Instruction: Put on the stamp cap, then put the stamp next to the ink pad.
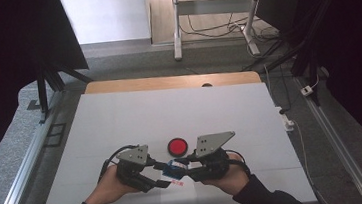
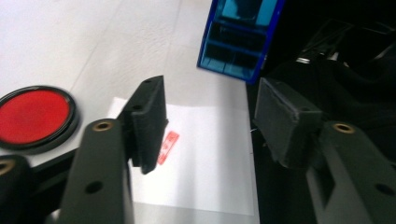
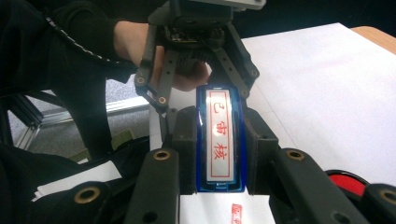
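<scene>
A blue stamp (image 3: 219,116) with red characters on its white face is clamped between the pads of my right gripper (image 3: 220,156). In the high view this stamp (image 1: 171,169) hangs low over a white paper sheet (image 1: 170,192) that bears a red imprint (image 1: 177,182). My left gripper (image 2: 217,116) faces the stamp (image 2: 240,37) with its jaws apart and nothing between the pads. In the high view the left gripper (image 1: 161,175) and the right gripper (image 1: 186,169) meet at the stamp, near the table's front edge.
A round red ink pad (image 1: 177,146) in a black rim lies just beyond the grippers on the white table cover (image 1: 169,108). The same pad (image 2: 32,116) is left of my left jaws. A wooden table edge (image 1: 172,81) runs along the back.
</scene>
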The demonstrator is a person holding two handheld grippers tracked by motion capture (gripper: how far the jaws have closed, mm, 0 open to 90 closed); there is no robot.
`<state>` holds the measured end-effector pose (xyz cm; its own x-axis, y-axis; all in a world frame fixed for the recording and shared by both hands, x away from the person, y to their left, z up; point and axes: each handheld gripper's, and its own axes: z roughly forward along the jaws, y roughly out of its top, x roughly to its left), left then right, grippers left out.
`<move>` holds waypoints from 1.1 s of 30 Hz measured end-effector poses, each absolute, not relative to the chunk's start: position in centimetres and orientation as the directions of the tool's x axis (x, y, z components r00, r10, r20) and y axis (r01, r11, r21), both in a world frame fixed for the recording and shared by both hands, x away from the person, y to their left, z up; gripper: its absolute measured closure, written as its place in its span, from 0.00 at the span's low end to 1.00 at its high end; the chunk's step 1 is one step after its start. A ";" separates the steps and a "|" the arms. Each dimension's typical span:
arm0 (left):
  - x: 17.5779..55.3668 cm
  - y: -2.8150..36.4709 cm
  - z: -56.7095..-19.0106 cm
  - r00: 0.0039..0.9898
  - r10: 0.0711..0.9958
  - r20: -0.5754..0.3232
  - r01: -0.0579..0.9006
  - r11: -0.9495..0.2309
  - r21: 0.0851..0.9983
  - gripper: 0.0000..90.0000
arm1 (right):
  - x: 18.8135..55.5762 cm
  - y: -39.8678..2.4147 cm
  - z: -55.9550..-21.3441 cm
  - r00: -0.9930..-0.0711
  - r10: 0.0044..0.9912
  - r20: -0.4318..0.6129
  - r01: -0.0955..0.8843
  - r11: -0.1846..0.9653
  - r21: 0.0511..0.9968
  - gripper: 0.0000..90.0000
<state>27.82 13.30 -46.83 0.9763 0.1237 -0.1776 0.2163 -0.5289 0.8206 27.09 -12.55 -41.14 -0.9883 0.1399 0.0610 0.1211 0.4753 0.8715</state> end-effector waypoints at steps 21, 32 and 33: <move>26.7 15.5 -46.4 0.934 0.310 -0.179 0.321 -0.501 0.804 0.17 | 27.2 -13.2 -40.9 -0.981 0.186 0.046 0.131 0.478 0.868 0.79; 25.8 16.8 -46.1 0.910 0.360 -0.205 0.366 -0.467 0.805 0.08 | 27.4 -13.6 -40.8 -0.975 0.216 0.046 0.146 0.476 0.867 0.79; 25.7 17.0 -46.1 0.906 0.368 -0.208 0.372 -0.462 0.805 0.07 | 27.4 -13.7 -40.8 -0.974 0.220 0.047 0.148 0.473 0.868 0.79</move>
<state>25.74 17.00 -46.11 0.9064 0.3675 -0.2083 0.3723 -0.4619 0.8050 27.40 -13.67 -40.75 -0.9744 0.2200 0.0466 0.1484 0.4733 0.8683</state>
